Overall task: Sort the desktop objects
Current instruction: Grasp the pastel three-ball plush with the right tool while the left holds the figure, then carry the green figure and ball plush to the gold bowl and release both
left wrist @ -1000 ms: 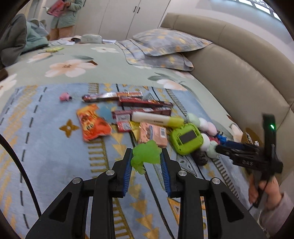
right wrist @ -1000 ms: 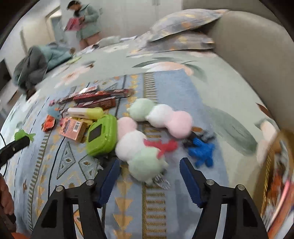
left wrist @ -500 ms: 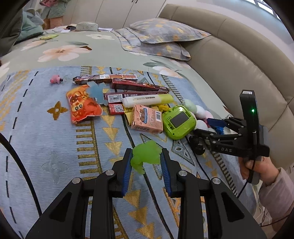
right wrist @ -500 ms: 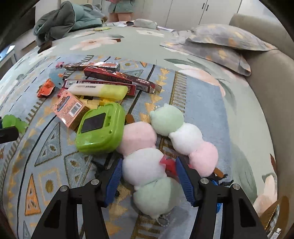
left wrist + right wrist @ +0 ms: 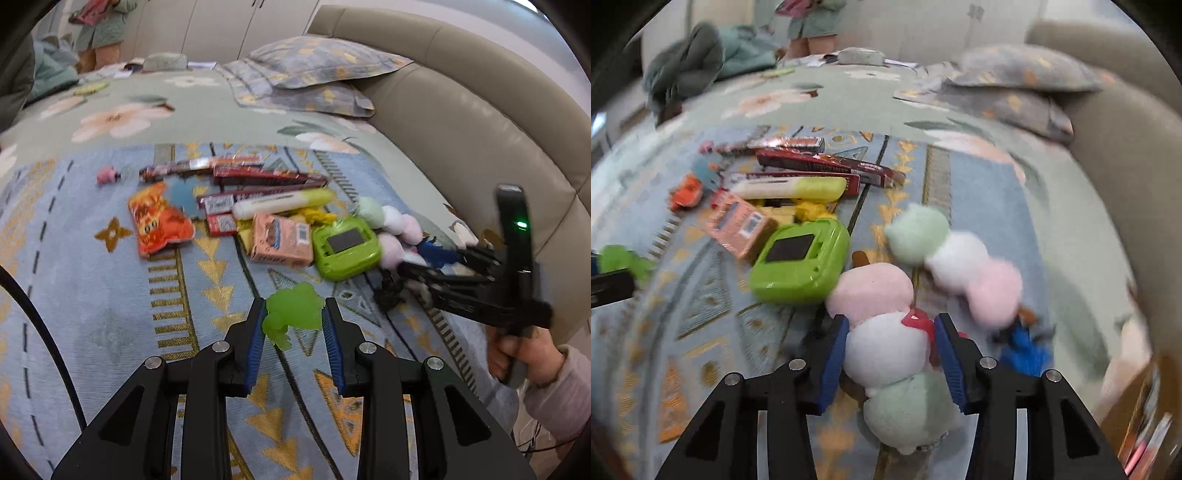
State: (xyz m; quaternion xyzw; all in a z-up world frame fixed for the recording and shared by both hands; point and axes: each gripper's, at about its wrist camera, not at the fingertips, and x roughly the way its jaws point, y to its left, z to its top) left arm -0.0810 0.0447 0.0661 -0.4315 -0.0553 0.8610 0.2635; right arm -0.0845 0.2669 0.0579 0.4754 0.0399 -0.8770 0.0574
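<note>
Across the bed (image 5: 155, 99) spreads a pale blue patterned blanket (image 5: 92, 295), with a beige padded headboard (image 5: 461, 122) along its right side and two pillows (image 5: 321, 66) at the far end. On the blanket lies a loose cluster of small things: long dark red packets (image 5: 266, 177), an orange snack bag (image 5: 159, 225), a white and yellow tube (image 5: 284, 201), a salmon-pink box (image 5: 280, 240) and a lime green case (image 5: 345, 247) with a dark panel on its lid.

Just right of the green case lie two plush skewers, each a row of three soft balls. The nearer plush skewer (image 5: 886, 332), pink, white and green, lies lengthwise between the fingers of the right gripper (image 5: 892, 350); its blue pads (image 5: 833, 358) press the white middle ball from both sides, so the gripper is closed partway onto it. The farther plush skewer (image 5: 953, 258) lies apart from the gripper, up and to the right. A small red piece (image 5: 916, 321) and a blue toy (image 5: 1025, 347) sit right beside the right finger.

Nearer the camera in the left wrist view, the left gripper (image 5: 293, 325) is narrowed onto a translucent green toy (image 5: 291, 310), pinched between its blue pads above the blanket, short of the cluster and well apart from the plush.
</note>
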